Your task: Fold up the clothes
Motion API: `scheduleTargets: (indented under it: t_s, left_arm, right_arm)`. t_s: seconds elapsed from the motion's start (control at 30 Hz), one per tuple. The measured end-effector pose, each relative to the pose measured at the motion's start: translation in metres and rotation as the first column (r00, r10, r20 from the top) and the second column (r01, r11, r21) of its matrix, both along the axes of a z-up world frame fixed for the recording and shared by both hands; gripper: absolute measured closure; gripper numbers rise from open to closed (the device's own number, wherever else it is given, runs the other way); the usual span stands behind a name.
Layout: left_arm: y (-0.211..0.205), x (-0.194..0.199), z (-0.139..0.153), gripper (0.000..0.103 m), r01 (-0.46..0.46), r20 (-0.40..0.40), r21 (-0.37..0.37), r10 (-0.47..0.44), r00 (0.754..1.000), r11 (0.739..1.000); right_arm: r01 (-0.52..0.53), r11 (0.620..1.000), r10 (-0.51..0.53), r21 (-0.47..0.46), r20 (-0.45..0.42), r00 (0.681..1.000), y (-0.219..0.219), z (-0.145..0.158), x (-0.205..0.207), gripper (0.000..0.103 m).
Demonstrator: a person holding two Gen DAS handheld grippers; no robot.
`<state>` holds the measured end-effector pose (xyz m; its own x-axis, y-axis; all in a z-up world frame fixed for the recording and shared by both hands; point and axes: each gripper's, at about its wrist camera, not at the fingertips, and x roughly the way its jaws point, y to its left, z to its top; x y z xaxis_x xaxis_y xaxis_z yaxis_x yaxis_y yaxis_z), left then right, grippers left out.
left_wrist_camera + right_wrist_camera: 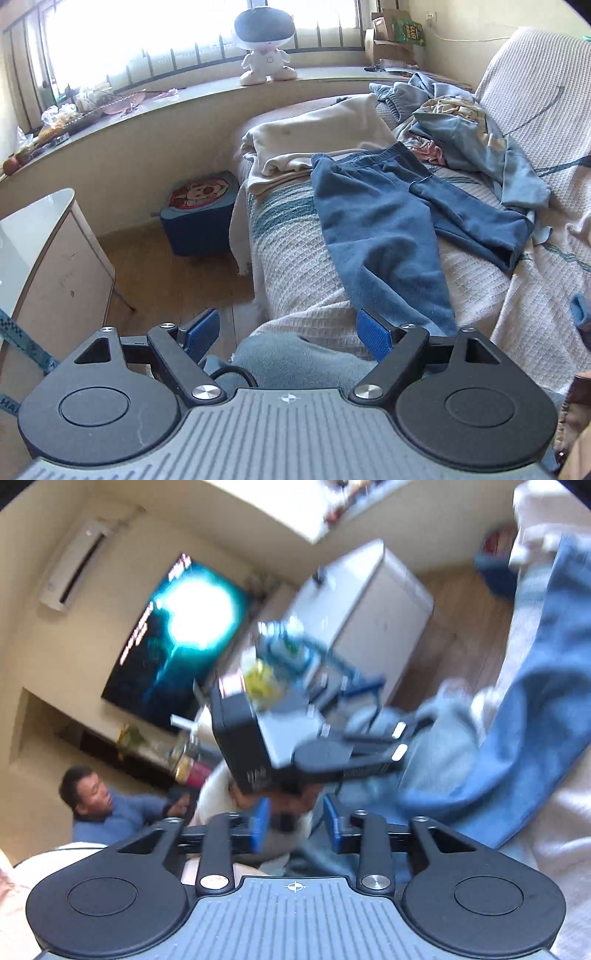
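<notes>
Dark blue trousers lie spread flat on the cream waffle-weave cover, waistband at the far end and one leg running toward me. My left gripper hovers open just short of that leg's cuff, with nothing between its blue pads. In the blurred right wrist view the trousers hang down the right side. My right gripper is open with a narrow gap and no cloth between its pads. The left gripper's body sits just ahead of it.
A cream garment and a heap of pale blue clothes lie beyond the trousers. A blue stool and a white cabinet stand on the wooden floor at left. A toy robot stands on the sill. A seated person and a television are across the room.
</notes>
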<state>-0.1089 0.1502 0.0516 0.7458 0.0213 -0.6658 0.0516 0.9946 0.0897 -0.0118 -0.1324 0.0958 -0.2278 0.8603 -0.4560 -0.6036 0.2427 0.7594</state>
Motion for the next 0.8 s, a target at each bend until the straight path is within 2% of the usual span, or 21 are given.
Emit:
scheduleTargets:
  t_s: [0.1,0.17,0.27,0.4,0.57,0.6,0.63,0.7,0.73,0.8]
  left_arm:
    - [0.003,-0.014,0.011,0.022,0.050,-0.008,-0.102,-0.051,0.999,0.994]
    - [-0.002,-0.021,0.015,0.022,0.095,-0.030,-0.136,-0.100,0.995,0.986]
    - [-0.011,-0.030,0.016,0.022,0.139,-0.090,-0.161,-0.155,0.984,0.977]
    - [-0.010,-0.042,0.007,0.022,0.143,-0.198,-0.252,-0.195,0.961,0.957]
    - [-0.017,-0.057,-0.003,0.026,0.135,-0.239,-0.307,-0.214,0.947,0.942]
    - [-0.019,-0.060,-0.006,0.038,0.135,-0.245,-0.332,-0.224,0.944,0.934]
    - [-0.020,-0.062,-0.010,0.063,0.122,-0.261,-0.349,-0.221,0.940,0.929]
    - [-0.020,-0.067,-0.019,0.089,0.089,-0.292,-0.382,-0.211,0.933,0.920]
    - [-0.019,-0.070,-0.022,0.096,0.072,-0.297,-0.397,-0.202,0.933,0.915]
    - [-0.016,-0.075,-0.023,0.100,0.044,-0.296,-0.426,-0.185,0.937,0.904]
  right_arm:
    - [0.107,0.993,-0.101,-0.040,0.134,0.986,-0.031,0.014,0.009,0.066]
    - [0.163,0.980,-0.131,-0.112,0.247,0.960,-0.043,0.013,0.013,0.066]
    - [0.139,0.962,-0.052,-0.236,0.343,0.938,-0.042,-0.004,0.011,0.066]
    - [-0.002,0.951,0.109,-0.310,0.327,0.939,-0.032,-0.025,0.001,0.066]
    - [-0.150,0.935,0.253,-0.321,0.306,0.918,-0.012,-0.043,-0.014,0.065]
    - [-0.160,0.932,0.264,-0.326,0.305,0.915,-0.009,-0.046,-0.015,0.065]
    - [-0.169,0.930,0.272,-0.327,0.302,0.914,-0.005,-0.049,-0.016,0.065]
    - [-0.173,0.932,0.270,-0.319,0.293,0.917,-0.003,-0.052,-0.016,0.065]
    - [-0.173,0.933,0.269,-0.314,0.294,0.917,-0.006,-0.052,-0.015,0.065]
    - [-0.170,0.935,0.267,-0.310,0.302,0.915,-0.011,-0.051,-0.012,0.065]
